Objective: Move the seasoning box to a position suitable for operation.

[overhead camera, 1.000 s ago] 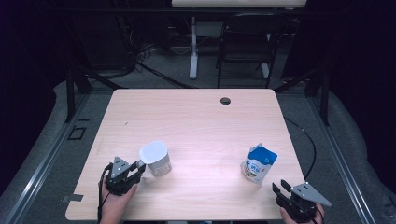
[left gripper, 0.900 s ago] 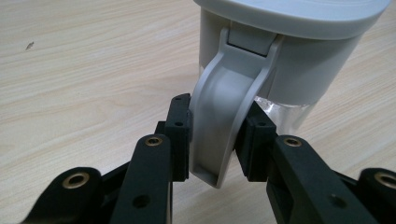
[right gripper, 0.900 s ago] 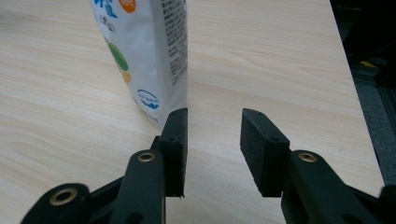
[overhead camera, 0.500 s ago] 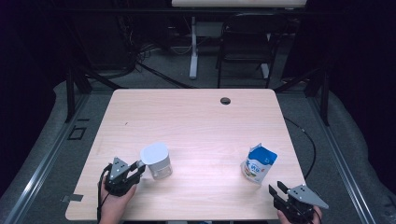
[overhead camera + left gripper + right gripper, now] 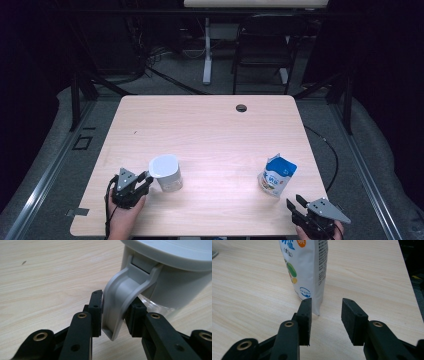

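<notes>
A grey lidded jug (image 5: 166,172) with a clear lower body stands at the table's front left. My left gripper (image 5: 145,180) is shut on the jug's handle (image 5: 120,300), one pad pressed on each side of it. A white and blue stand-up pouch (image 5: 277,175) with printed text stands upright at the front right. In the right gripper view the pouch (image 5: 309,267) is just beyond the left jaw, not between the pads. My right gripper (image 5: 296,204) is open near the table's front edge, its jaws (image 5: 325,305) holding nothing.
The wooden table (image 5: 210,135) has a dark cable hole (image 5: 241,108) near its far edge. Behind the table are a black chair (image 5: 260,50) and a white desk leg (image 5: 207,50). A cable (image 5: 327,150) trails off the right side.
My right gripper has drawn back a little toward the table's front edge and leftward. The jug and my left gripper have shifted slightly nearer the person.
</notes>
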Demonstrator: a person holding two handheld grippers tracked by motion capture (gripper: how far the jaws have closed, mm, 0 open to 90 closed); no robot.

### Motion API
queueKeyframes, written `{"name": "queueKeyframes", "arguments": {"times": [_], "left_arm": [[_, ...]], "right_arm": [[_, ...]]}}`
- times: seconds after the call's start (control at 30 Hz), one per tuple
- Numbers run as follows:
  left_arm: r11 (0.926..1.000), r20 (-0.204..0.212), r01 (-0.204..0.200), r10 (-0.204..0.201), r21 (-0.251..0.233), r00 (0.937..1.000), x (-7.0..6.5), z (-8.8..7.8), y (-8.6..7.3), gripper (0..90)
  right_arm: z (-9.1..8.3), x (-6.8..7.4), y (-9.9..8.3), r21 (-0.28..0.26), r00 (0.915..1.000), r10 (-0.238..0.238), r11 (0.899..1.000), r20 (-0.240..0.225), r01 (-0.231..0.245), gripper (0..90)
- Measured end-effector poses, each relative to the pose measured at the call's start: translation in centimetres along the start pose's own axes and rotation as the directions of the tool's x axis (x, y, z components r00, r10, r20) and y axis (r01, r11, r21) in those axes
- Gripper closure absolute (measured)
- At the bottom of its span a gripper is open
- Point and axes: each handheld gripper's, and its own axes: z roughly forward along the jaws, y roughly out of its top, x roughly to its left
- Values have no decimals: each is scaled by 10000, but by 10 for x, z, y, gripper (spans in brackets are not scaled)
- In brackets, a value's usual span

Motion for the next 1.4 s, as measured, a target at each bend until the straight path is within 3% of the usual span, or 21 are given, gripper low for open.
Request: {"name": "queueKeyframes", "arguments": {"times": [0.13,0.2,0.33,0.73,1.13,1.4], "left_arm": [[10000,-889,83,-78,54,9960,-5,7,4,738],[10000,-1067,40,-33,67,9943,-6,8,5,748],[9999,-1271,-82,89,63,9918,-6,10,5,763],[9999,-1759,91,-115,-145,9843,-4,16,8,808],[9996,-1747,126,-166,-241,9845,-5,14,9,821],[9988,-1305,13,-76,-483,9914,-17,9,15,820]], "right_arm": [[1,2,0,-36,10000,23,10000,-28,-24,598],[0,2,0,-53,10000,6,10000,-37,-7,595],[0,2,0,-24,10000,-4,10000,-68,4,593],[2,2,-1,4,10000,16,10000,-74,-16,592],[2,3,-1,-2,10000,-1,10000,-40,1,592],[2,3,-1,2,10000,-3,10000,-62,3,592]]}}
